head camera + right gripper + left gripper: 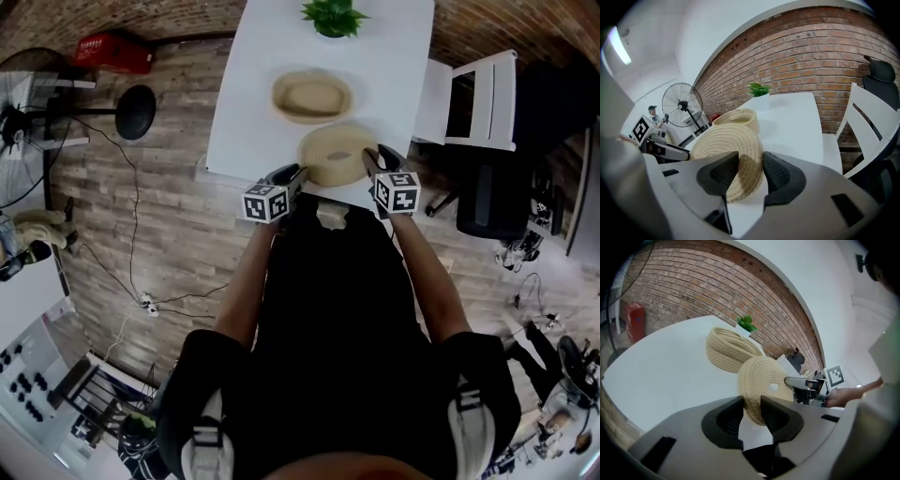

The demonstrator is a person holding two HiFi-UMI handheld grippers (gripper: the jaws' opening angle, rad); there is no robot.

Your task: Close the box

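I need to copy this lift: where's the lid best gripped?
Probably at its thin rim, on opposite edges: left gripper from the left, right gripper from the right. The lid is a wide, shallow disc, too broad to span.

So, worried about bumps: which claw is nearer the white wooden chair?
Right. The right claw holds the round woven straw lid at its edge toward the chair; the left claw holds the opposite edge.
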